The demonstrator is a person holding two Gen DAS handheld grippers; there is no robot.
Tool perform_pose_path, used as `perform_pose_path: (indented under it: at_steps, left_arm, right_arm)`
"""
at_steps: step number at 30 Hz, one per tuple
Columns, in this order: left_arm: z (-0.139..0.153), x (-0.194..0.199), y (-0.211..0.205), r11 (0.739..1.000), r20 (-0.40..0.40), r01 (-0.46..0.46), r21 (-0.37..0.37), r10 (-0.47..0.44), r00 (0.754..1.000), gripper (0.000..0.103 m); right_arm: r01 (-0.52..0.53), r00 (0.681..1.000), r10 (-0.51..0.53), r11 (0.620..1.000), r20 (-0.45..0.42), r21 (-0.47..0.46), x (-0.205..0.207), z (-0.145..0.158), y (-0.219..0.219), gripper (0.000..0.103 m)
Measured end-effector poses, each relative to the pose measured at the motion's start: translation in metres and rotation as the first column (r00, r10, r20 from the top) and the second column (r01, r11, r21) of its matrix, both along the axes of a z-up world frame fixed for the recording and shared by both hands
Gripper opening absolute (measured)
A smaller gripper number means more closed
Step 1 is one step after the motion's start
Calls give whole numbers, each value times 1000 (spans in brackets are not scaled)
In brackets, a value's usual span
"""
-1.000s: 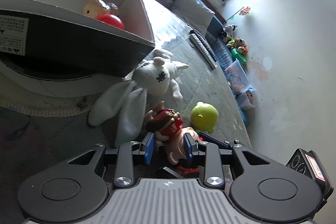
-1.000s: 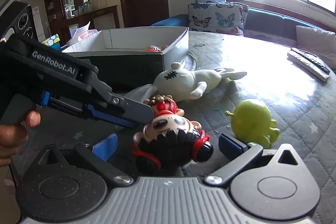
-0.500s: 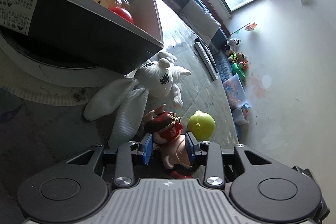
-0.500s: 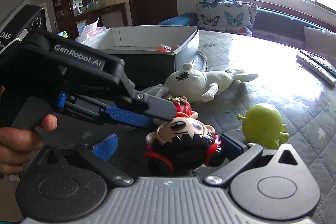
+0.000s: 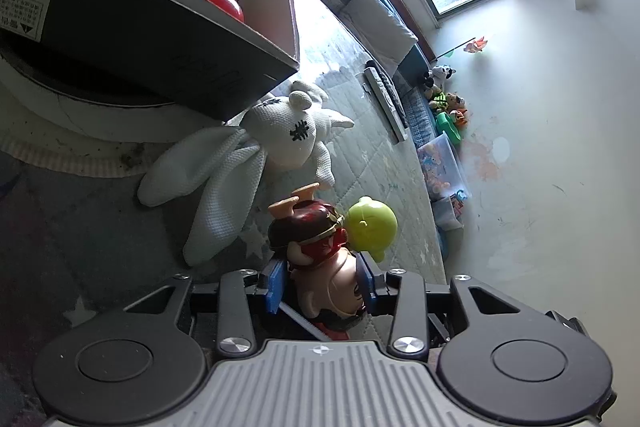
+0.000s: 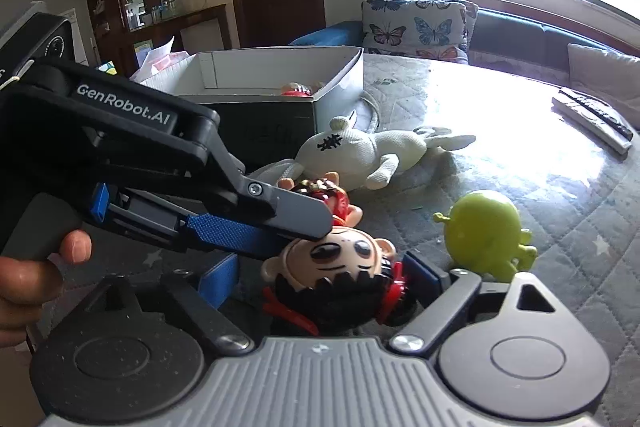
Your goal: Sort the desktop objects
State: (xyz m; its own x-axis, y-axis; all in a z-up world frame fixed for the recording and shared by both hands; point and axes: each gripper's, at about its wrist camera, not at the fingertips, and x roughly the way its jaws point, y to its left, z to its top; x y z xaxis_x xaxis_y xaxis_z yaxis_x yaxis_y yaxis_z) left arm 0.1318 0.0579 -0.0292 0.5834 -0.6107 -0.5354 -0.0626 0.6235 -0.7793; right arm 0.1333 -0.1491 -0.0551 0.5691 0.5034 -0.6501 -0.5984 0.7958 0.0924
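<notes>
A cartoon doll (image 5: 320, 247) with black hair and a red outfit lies on the quilted table between both grippers. My left gripper (image 5: 321, 285) straddles its body. The jaws are opening, and the blue pads (image 5: 276, 283) stand slightly off it. In the right wrist view the left gripper (image 6: 304, 223) reaches in from the left over the doll's face (image 6: 340, 267). My right gripper (image 6: 320, 277) has the doll's head between its jaws, which are closing. Its left pad (image 6: 218, 283) is still apart from the head.
A green round toy (image 6: 486, 235) sits just right of the doll. A white plush rabbit (image 6: 360, 155) lies behind it. Beyond the rabbit is a white-lined box (image 6: 260, 107) holding small toys. A remote (image 6: 592, 123) rests at the far right. A person's hand (image 6: 36, 275) holds the left gripper.
The left jaws have spread wider around the doll and the left wrist view has rolled. The right jaws have drawn in toward the doll's head.
</notes>
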Motion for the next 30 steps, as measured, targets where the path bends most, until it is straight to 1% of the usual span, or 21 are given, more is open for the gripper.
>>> perform_pose_path:
  at_steps: [4, 6, 10, 14, 18, 21, 24, 30]
  left_arm:
    - [-2, 1, 1, 1000, -16, -12, -15, 12, 1000, 43]
    - [-3, 2, 2, 1000, -25, -13, -22, 12, 1000, 43]
    - [-5, 4, 4, 999, -49, -12, -44, 10, 999, 46]
    - [-7, 6, 5, 998, -68, -28, -58, 24, 997, 46]
    - [-10, 9, 4, 996, -80, -48, -75, 42, 996, 50]
    - [-15, 13, 3, 994, -101, -35, -106, 24, 995, 52]
    - [-17, 15, 3, 992, -109, -13, -126, -1, 994, 52]
    - [-13, 14, 3, 994, -91, 3, -109, -13, 996, 51]
  right_arm:
    - [10, 1000, -10, 1000, -6, 2, 2, 1, -3, 78]
    - [14, 1000, -14, 1000, -11, 2, 4, 2, -5, 76]
    - [12, 1000, -12, 1000, -28, 9, 6, 2, -8, 76]
    - [1, 1000, -1, 1000, -27, -12, 5, 2, -5, 76]
    - [-6, 1000, 5, 999, -29, -33, 5, 1, -3, 76]
    - [-5, 999, 3, 999, -32, -46, 4, 0, -4, 75]
    - [3, 999, -5, 999, -42, -39, 2, 0, -8, 73]
    - [22, 998, -24, 999, -52, -24, 1, 1, -10, 72]
